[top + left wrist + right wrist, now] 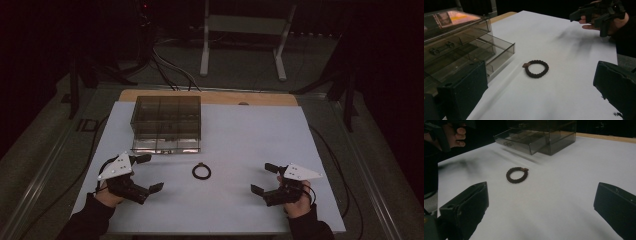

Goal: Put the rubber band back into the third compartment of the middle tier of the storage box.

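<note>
A dark braided bracelet [201, 171] lies flat on the white table [240, 135], between the two grippers; it also lies ahead of the jaws as the bracelet [536, 68] and the bracelet [517, 175]. My left gripper [149, 173] rests at the front left, open and empty, about a hand's width left of the bracelet. My right gripper [265, 178] sits at the front right, open and empty. A smoky transparent drawer box [166, 120] stands behind the bracelet, its bottom drawer [165, 145] pulled out toward me.
The box [456, 42] has several compartments, with a small dark item inside one. The wooden table edge [210, 95] runs behind it. A white metal stand [245, 30] and cables [170, 70] lie on the dark floor beyond. Cables trail beside the table.
</note>
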A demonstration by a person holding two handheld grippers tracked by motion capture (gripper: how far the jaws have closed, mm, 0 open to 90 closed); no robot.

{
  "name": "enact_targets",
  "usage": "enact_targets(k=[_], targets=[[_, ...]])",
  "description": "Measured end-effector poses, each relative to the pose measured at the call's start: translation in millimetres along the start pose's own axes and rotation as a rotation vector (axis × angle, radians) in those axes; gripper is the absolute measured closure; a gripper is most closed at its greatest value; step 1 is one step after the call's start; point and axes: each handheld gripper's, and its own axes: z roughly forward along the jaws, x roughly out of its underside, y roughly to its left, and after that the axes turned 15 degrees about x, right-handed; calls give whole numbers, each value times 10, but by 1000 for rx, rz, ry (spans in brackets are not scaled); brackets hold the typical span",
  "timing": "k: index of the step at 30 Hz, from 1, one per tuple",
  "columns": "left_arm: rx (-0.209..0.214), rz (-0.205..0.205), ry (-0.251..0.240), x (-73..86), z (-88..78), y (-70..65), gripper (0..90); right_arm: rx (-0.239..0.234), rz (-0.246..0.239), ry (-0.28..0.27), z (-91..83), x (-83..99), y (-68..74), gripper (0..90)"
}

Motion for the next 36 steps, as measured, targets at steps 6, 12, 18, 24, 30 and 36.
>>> enact_targets(k=[6,12,18,24,30,36], targets=[[20,8,-3,-79,95,39,1,-3,0,2,6,3,-3,0],[40,11,4,-126,208,69,1,-4,2,2,4,4,-4,0],[54,10,15,-151,305,102,1,-8,3,3,7,4,-3,0],[70,4,35,-151,431,139,1,-9,6,2,11,6,-2,0],[82,-13,46,-132,573,176,1,-15,6,0,10,4,1,0],[84,-22,61,-129,707,198,1,-15,3,-1,11,5,2,0]])
